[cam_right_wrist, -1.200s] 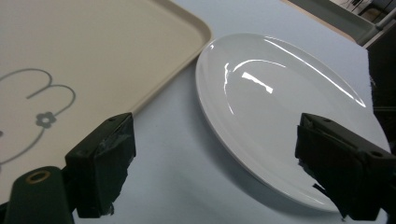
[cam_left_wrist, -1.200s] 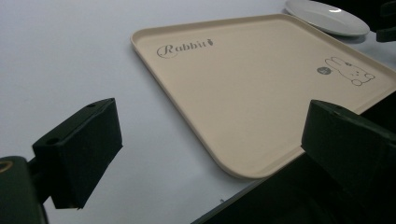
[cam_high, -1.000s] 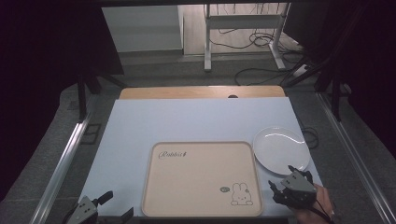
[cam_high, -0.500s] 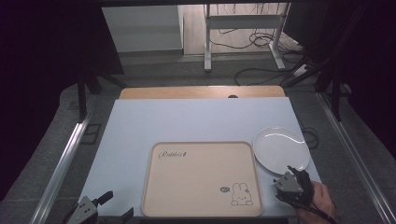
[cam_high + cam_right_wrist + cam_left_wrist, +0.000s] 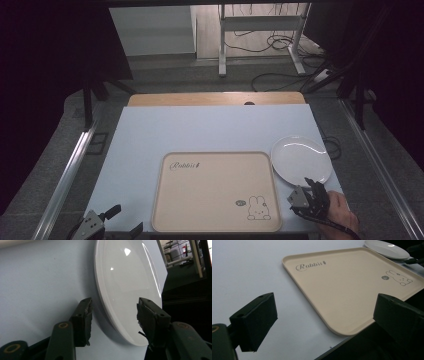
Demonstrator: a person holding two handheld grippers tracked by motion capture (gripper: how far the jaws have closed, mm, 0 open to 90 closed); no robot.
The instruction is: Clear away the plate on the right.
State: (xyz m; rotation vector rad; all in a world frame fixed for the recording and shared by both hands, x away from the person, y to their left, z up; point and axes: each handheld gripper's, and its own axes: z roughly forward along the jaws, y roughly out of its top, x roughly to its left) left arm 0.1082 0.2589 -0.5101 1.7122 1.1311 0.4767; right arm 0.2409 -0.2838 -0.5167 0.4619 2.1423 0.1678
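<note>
Pale blue covering spans the counter, with dark floor and loose cables beyond its far edge.

**Risks**

1. Counter. The surface looks smooth. Judged from the frames, a plate pushed rather than gripped would slide toward the right edge, which lies near.
2. Tray. It sits just beside the plate, rims close together. A plate lifted at a steep tilt could strike the tray rim and slip out of the grip.
3. Plate. It lies flat on the counter at the right, just right of the tray. Its rim is thin and glossy, so a hold on the rim alone would likely be shallow and could let go.
4. Right claw. Its jaws have just been closing and now straddle the near rim of the plate, one jaw under on the counter side, one over the dish. The pads do not yet press on it. If the lower jaw fails to get under the rim, the claw would probably nudge the plate away.
5. Left claw. Jaws stand wide apart, holding nothing, near the tray's front left corner.

**Containers**

- Tray: nothing in it; printed rabbit and lettering.
- Plate: nothing on it.
</note>
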